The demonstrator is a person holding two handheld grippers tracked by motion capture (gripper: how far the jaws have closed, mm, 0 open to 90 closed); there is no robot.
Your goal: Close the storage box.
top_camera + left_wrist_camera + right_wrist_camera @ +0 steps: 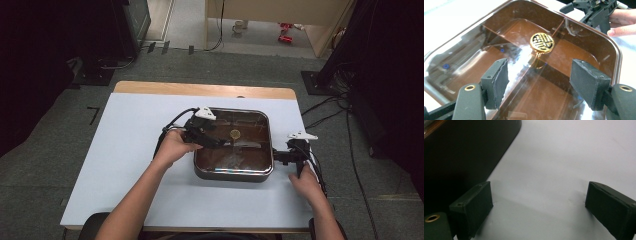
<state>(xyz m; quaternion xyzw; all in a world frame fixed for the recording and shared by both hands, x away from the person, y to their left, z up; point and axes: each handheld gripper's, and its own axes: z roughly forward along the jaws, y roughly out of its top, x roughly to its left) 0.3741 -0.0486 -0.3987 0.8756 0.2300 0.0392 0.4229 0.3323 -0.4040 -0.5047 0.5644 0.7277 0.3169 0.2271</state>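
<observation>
A square pan with a brown see-through lid sits on the white table. A round gold knob marks the lid's middle. My left gripper reaches in from the left and hovers over the lid. In the left gripper view the left gripper stands open, with the knob just beyond its pads and nothing between them. My right gripper rests by the pan's right side. The right gripper is open over bare table, the pan's dark wall to its left.
The white table has a wooden strip along its far edge. Free surface lies left of and in front of the pan. Cables and dark stands sit on the floor to the right.
</observation>
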